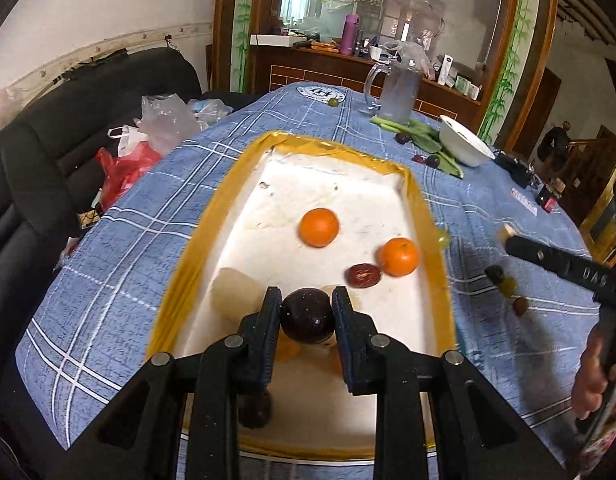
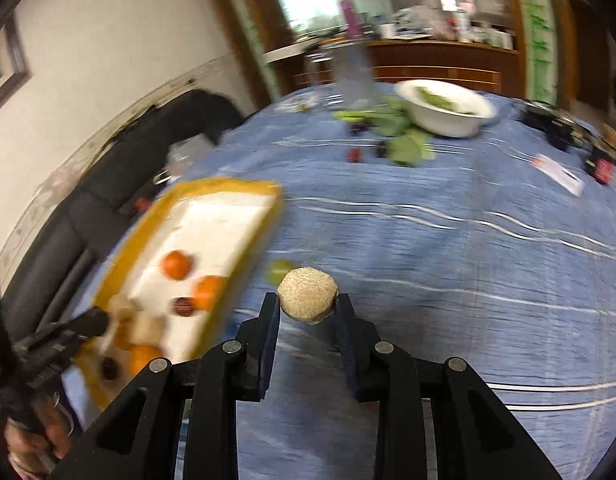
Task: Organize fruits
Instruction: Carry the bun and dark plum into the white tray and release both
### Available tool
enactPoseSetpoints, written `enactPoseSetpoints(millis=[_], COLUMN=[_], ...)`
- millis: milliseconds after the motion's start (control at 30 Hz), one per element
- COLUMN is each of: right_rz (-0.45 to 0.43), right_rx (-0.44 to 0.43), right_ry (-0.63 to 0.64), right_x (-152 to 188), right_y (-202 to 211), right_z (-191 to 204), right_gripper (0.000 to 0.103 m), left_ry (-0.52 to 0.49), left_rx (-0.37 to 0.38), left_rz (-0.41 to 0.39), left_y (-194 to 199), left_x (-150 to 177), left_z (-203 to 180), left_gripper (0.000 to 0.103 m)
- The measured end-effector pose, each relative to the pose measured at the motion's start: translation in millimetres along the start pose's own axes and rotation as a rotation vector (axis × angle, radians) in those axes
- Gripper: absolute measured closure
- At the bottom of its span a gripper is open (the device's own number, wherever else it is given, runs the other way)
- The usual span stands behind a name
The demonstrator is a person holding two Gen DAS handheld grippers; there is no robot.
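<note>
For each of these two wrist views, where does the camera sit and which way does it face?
Left wrist: behind the left gripper, over the tray, clamping a dark fruit; a hand shows at the right edge.
Right wrist: behind the right gripper, over the blue tablecloth, clamping a tan fruit; a hand shows lower left.
Shared: tray, oranges, white bowl.

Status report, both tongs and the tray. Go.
Left tongs shut on dark fruit, over tray. Right tongs shut on tan fruit, above tablecloth. Nothing in the way.
</note>
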State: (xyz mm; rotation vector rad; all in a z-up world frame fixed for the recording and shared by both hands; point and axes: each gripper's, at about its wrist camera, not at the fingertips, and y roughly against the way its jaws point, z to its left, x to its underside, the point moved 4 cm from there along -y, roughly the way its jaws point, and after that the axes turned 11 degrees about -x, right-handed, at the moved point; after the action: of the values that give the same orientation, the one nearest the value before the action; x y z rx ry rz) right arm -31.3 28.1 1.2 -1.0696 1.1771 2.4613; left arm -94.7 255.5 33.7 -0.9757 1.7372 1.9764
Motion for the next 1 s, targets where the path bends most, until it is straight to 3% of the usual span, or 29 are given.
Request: enactPoseSetpoints(millis=[167,433,533,600,700,833,1000], right_rz=[0.095,0.223,0.245,0.250,0.241,0.210,0.140], right_rx=[-0.052,0.041,0.069,0.071,0.072,0.075,0.068], right_ry=[0.060,0.119,0.114,0.095,0.083,0.104,0.122], right_x=[-11,-28,-28,-28,-28,-28,-22], right_y=[-47,-127,-142,-146,-146,-136,-95], right_z=[50,71,67,64,64,72,80], right_gripper=[0.072,0.072,0.072,0.072,0.071,0.068,0.068], left_ry=[0.030,0.056,0.098,0.112,0.117,0.131,0.107], left_rx=[0.055,0.084,0.087,0.108,0.095,0.106,0.022], left_rz=[0.043,0.054,0.064,0.057,0.044,0.059,0.028], left_y=[-8,-13,-16,-15,-11,-9,-3], left_x=[10,19,18,17,16,16,15], left_z=[10,16,26,30,32,33,33], left_gripper=[0.078,0.077,0.060,0.060,0.050,0.046,0.038])
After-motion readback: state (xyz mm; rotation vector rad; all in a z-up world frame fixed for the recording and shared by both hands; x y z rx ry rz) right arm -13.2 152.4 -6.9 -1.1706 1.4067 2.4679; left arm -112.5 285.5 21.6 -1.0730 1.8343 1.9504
